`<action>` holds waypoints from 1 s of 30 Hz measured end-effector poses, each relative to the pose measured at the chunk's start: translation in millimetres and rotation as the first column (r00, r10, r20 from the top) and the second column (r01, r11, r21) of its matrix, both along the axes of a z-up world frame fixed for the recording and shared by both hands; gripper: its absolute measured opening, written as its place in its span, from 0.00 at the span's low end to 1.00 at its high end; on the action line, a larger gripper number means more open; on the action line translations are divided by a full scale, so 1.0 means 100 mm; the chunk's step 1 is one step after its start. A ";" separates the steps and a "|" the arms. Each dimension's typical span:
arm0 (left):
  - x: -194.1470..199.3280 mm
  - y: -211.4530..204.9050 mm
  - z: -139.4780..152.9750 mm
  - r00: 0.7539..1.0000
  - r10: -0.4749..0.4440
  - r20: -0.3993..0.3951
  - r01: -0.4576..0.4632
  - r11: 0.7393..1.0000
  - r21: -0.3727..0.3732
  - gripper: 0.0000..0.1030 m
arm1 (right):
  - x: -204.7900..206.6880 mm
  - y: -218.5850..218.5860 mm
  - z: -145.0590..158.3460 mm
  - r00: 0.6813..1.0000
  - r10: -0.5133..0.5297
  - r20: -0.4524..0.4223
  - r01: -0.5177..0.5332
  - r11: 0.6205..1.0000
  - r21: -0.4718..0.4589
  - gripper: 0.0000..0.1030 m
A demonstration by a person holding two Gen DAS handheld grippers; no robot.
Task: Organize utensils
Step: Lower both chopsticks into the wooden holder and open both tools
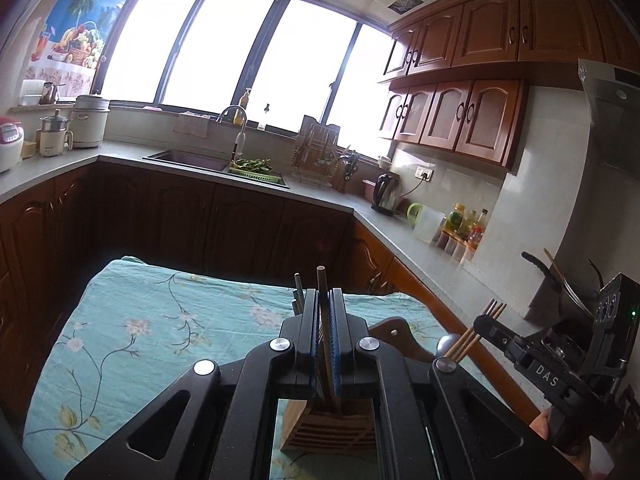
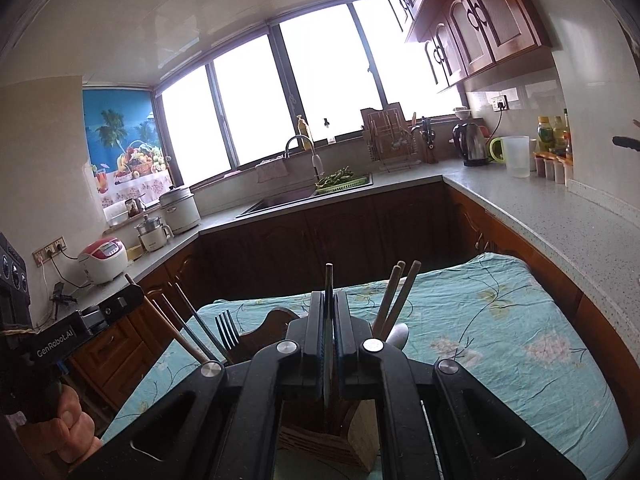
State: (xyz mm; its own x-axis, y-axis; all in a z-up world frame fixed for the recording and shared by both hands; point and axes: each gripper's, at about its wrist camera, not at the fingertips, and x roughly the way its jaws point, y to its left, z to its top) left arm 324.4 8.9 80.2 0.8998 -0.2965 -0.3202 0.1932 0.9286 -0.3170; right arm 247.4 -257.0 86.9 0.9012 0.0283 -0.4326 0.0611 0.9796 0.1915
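Observation:
My left gripper (image 1: 325,300) is shut on a wooden chopstick (image 1: 322,284) that stands upright over a wooden utensil holder (image 1: 320,424). My right gripper (image 2: 329,300) is shut on a dark metal chopstick (image 2: 329,280), also upright over the wooden holder (image 2: 332,436). In the right wrist view the holder carries several wooden chopsticks (image 2: 396,296), a spoon (image 2: 398,334) and a fork (image 2: 228,330). The right gripper's body (image 1: 532,356) shows at the right of the left wrist view, and the left gripper's body (image 2: 80,328) at the left of the right wrist view.
The holder stands on a table with a teal floral cloth (image 1: 140,320). Kitchen counters (image 2: 540,208) wrap around behind, with a sink (image 1: 188,158), a kettle (image 2: 470,142), a dish rack (image 1: 320,152), rice cookers (image 2: 104,260) and bottles (image 1: 460,220).

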 end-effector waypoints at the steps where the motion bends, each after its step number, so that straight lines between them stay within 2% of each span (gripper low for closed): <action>1: 0.03 -0.01 0.00 1.000 0.002 -0.003 -0.002 1.000 0.004 0.03 | 0.00 -0.01 -0.01 1.000 -0.002 -0.005 0.002 1.000 0.000 0.04; 24: -0.02 0.10 -0.04 1.000 0.001 -0.020 0.000 1.000 0.022 0.04 | 0.03 -0.14 -0.03 0.999 -0.026 -0.028 0.026 0.999 0.021 0.05; 30: -0.04 0.11 -0.02 1.000 0.007 -0.030 -0.007 1.000 0.014 0.04 | 0.02 -0.14 -0.02 0.999 -0.017 -0.036 0.018 0.999 0.034 0.09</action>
State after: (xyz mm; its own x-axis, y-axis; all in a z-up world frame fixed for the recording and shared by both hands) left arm 320.5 19.6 78.4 0.8915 -0.2857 -0.3515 0.1771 0.9341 -0.3100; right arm 249.0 -270.8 85.2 0.8857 0.0278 -0.4634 0.0858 0.9712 0.2222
